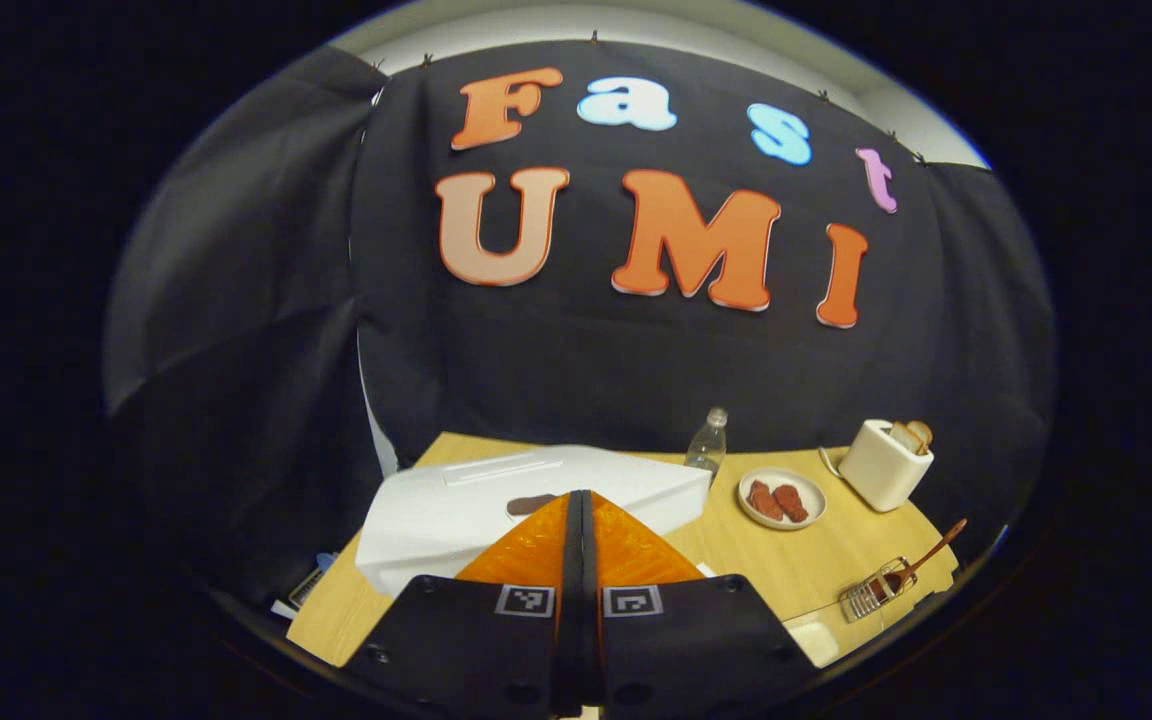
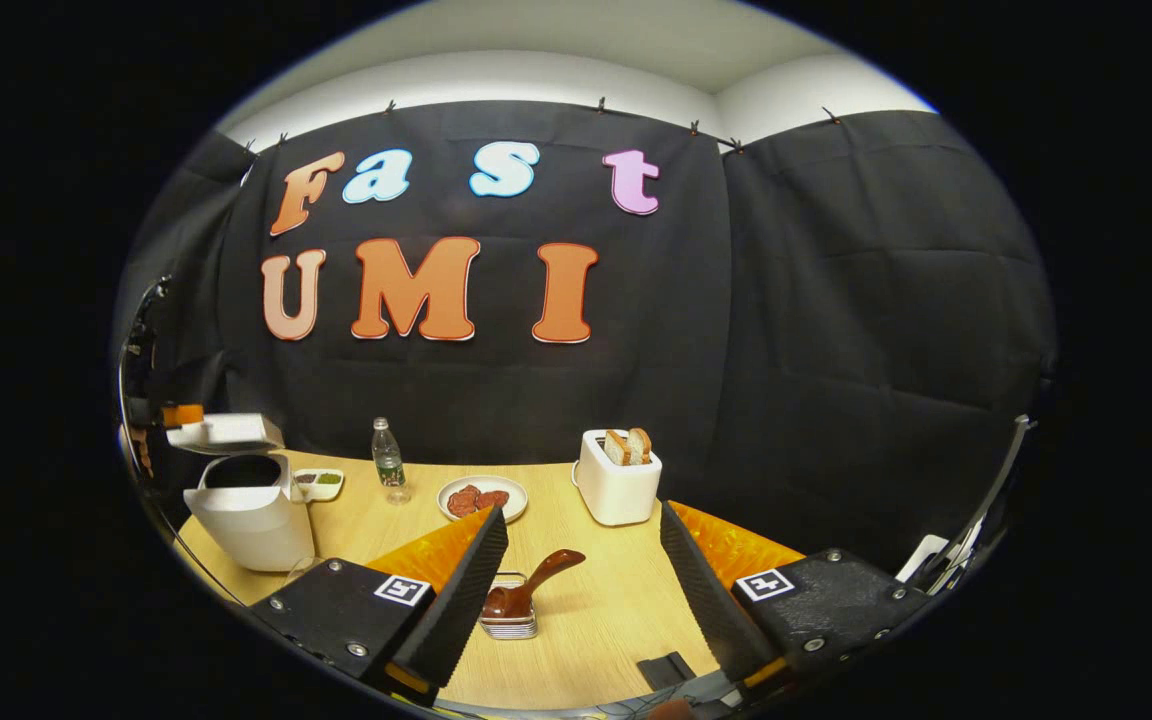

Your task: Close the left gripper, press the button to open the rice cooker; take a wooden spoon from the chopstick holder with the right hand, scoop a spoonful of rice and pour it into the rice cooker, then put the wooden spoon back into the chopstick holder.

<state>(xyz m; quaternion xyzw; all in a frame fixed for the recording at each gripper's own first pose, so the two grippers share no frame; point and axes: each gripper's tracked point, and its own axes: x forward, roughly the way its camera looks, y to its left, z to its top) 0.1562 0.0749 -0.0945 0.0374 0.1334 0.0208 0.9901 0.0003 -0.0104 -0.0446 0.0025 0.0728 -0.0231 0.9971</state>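
In the left gripper view my left gripper (image 1: 581, 497) is shut, its fingers pressed together just above the white rice cooker's lid (image 1: 496, 500), beside a dark button (image 1: 531, 505). The right gripper view shows the rice cooker (image 2: 248, 515) at the far left with its lid (image 2: 224, 432) raised and the dark pot opening visible. My right gripper (image 2: 581, 512) is open and holds nothing. Between and below its fingers stands the wire chopstick holder (image 2: 509, 622) with the brown wooden spoon (image 2: 531, 585) in it. The same holder (image 1: 871, 598) and spoon (image 1: 936, 548) appear at the right table edge.
On the wooden table (image 2: 596, 610) stand a water bottle (image 2: 388, 460), a plate of sausages (image 2: 481, 497), a white toaster (image 2: 619, 478) with bread, and a small dish (image 2: 321, 483) behind the cooker. A black object (image 2: 666, 668) lies at the near edge.
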